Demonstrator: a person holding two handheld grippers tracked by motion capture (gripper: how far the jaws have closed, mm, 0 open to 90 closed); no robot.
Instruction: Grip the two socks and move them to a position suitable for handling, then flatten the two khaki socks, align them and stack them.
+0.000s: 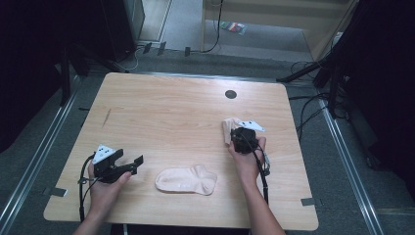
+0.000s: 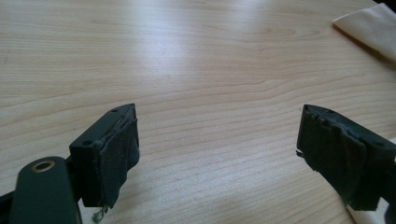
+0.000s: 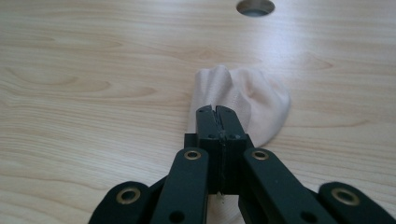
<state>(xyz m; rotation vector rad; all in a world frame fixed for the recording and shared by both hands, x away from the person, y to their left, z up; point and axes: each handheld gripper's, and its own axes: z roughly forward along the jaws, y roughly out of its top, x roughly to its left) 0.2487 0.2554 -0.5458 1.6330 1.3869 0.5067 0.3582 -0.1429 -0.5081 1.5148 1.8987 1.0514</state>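
A pale pink sock (image 1: 186,180) lies flat near the table's front edge, between my two hands. A second pale sock (image 1: 228,126) (image 3: 254,95) is bunched up at the right, its fabric drawn up to a peak at my right gripper (image 1: 234,131) (image 3: 216,110), whose jaws are shut on it. At the front left, my left gripper (image 1: 129,157) (image 2: 218,114) stands open over bare wood with nothing between its fingers, pointing toward the flat sock. A corner of pale fabric (image 2: 373,25) shows at the top right of the left gripper view.
The wooden table (image 1: 161,107) has a round cable hole (image 1: 230,94) (image 3: 255,6) at the back, beyond the bunched sock. Cables and dark stands lie on the floor around the table.
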